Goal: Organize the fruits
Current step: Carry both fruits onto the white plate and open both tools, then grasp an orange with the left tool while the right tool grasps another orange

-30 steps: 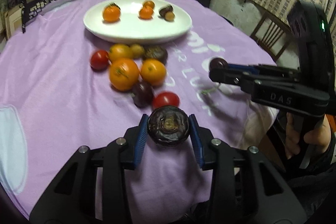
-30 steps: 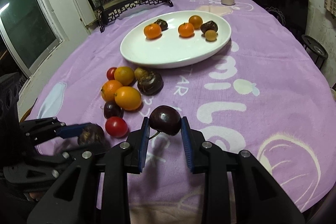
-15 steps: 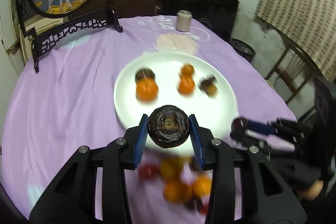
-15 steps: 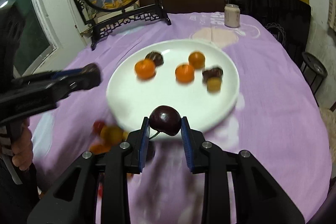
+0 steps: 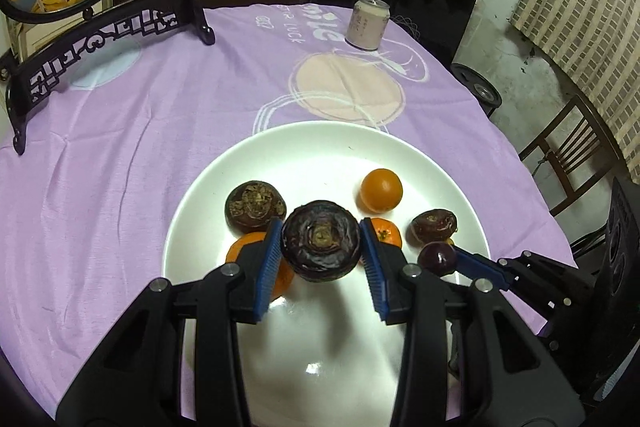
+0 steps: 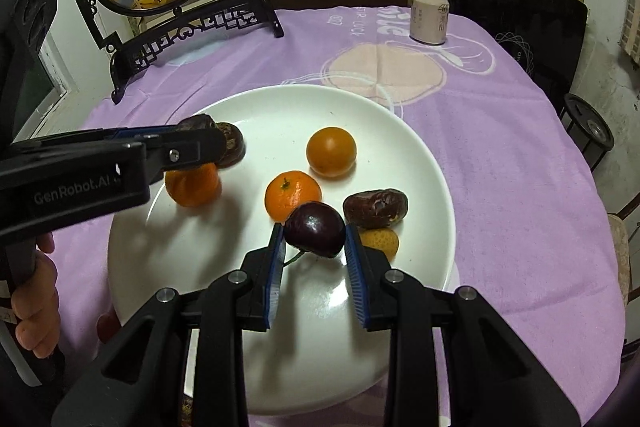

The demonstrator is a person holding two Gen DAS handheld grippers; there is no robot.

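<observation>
- Above the white plate [image 5: 208,187], we carry a fruit in each gripper; our left gripper [image 5: 321,247] is clenched on a dark, wrinkled round fruit [image 5: 321,247] over the plate's left half.
- Our right gripper [image 6: 315,237] is clamped on a smooth dark plum [image 6: 315,230], its stem hanging below, over the plate's right half.
- On the plate already lie two tangerines [image 6: 293,201], an orange [image 6: 331,151], two brown wrinkled fruits [image 6: 376,207] and a small yellow one [image 6: 380,242].
- The plum sits right beside a tangerine, the brown fruit and the yellow one, so a release there could knock them or send the plum rolling toward the plate's rim.
- The wrinkled fruit hangs just over a tangerine [image 5: 256,259] and beside another dark fruit [image 5: 255,205]; dropped from a height, it may bounce off them.
- Both grippers work near each other over the plate, and they could collide if we lower them together.
</observation>
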